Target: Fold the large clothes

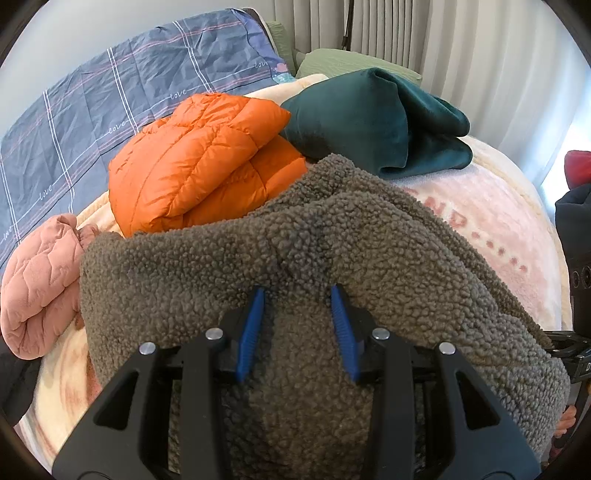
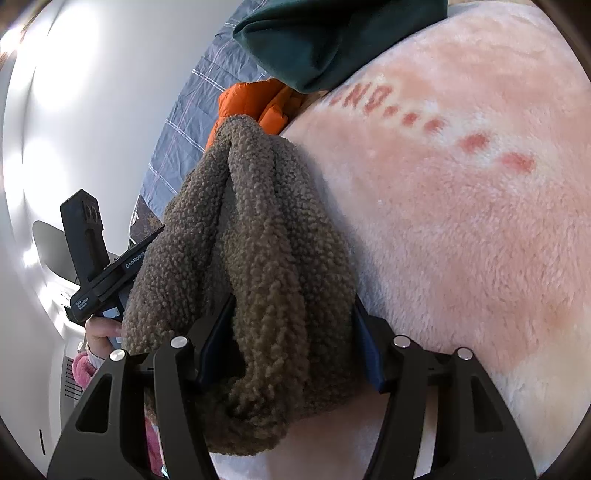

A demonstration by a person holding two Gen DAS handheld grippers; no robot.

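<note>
Right wrist: tongs (image 2: 291, 332) astride fleece (image 2: 266, 236).

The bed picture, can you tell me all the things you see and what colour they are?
fleece jacket: one, brown-grey, front of the bed, bunched between both grippers
puffer jacket: one, orange, folded behind the fleece
green garment: one, dark teal, folded at the back
quilted garment: one, pink, rolled at the left
blanket: one, pale pink and cream, under everything
checked sheet: one, blue-grey, far left
curtain: one, pale grey, back
left gripper: black, blue pads, shut on fleece
right gripper: black, blue pads, shut on fleece
</note>
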